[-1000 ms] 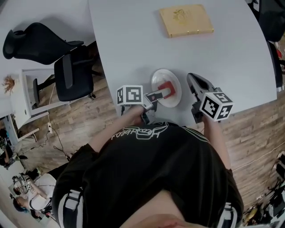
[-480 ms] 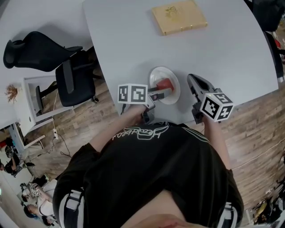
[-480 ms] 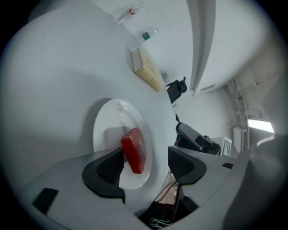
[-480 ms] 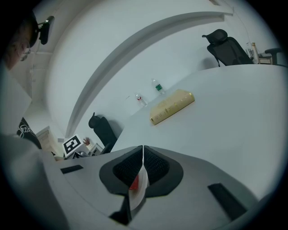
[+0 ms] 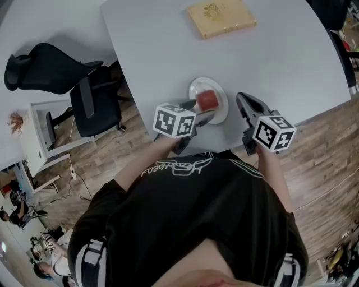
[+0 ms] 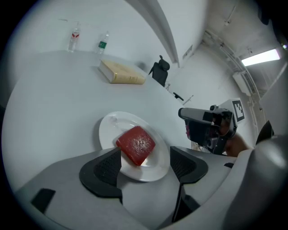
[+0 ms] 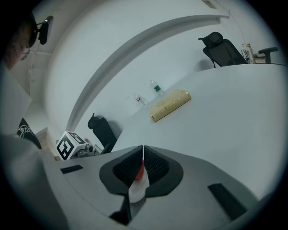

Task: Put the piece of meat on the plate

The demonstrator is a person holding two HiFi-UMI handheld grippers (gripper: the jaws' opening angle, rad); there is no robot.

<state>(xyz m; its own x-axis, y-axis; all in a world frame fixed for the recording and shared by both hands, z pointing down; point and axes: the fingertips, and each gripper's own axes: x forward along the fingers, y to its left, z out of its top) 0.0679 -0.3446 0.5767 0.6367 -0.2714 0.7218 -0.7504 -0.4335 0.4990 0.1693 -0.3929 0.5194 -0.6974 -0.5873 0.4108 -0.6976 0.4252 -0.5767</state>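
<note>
The red piece of meat lies flat on the small white plate near the table's front edge. My left gripper sits just in front of the plate. Its jaws have just been opening; they stand wide apart with the meat's near corner between the pads, untouched. Right of the plate, my right gripper rests over the table with its pads together and nothing held. Through the slit between them I see a sliver of plate and meat.
A tan book lies at the far side of the grey table. Two small bottles stand beyond it. Black office chairs stand left of the table, over the wooden floor.
The left gripper rolled and opened, letting go of the meat, which now lies on the plate. Its marker cube swung up and to the right. The right gripper hardly shifted.
</note>
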